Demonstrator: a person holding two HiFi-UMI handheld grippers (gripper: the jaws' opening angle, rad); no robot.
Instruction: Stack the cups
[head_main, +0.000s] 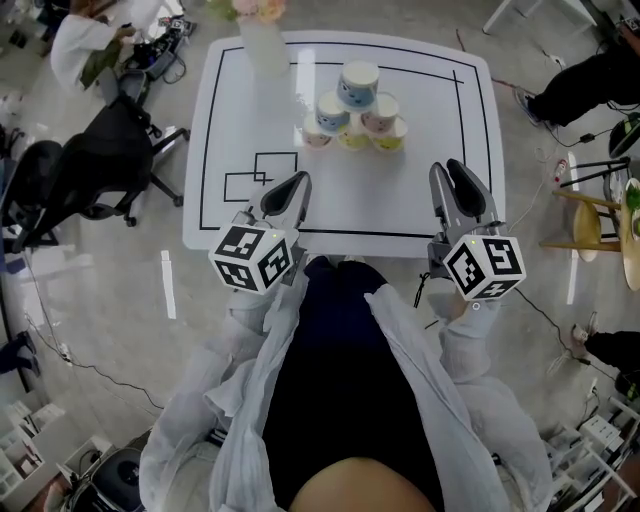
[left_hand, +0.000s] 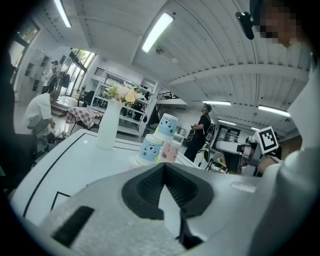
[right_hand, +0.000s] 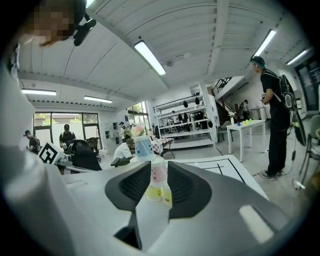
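Cups (head_main: 355, 115): six small ones with cartoon faces, piled three, two, one as a pyramid on the white desk (head_main: 250, 120).
Where they are: just right of the vase (head_main: 262, 45) as the person sees it, a little nearer the person than the vase. Neither gripper touches them.
Weight: light, I'd guess. They look like thin paper or plastic party cups.
Stiffness: the walls probably give under a hard squeeze, so a gentle close should be enough.
Surface: smooth and printed, likely a bit slippery. The sides taper, so a cup could slide out of the pads.
Stability: each cup rests only on the ones below it, so a nudge low down would probably topple those above.
Where to take hold: the top cup (head_main: 358, 82), across its side wall at about mid-height, coming in from the side away from the vase.
Left hand-held gripper (head_main: 298, 182): jaws closed tip to tip with nothing in them. It hangs over the desk's near edge, well apart from the vase.
Right hand-held gripper (head_main: 450, 170): jaws a narrow gap apart and empty, with the cups showing far off through the gap. It is also at the near edge, farther from the vase than the left one. That gap looks too tight for a cup and would need widening first.
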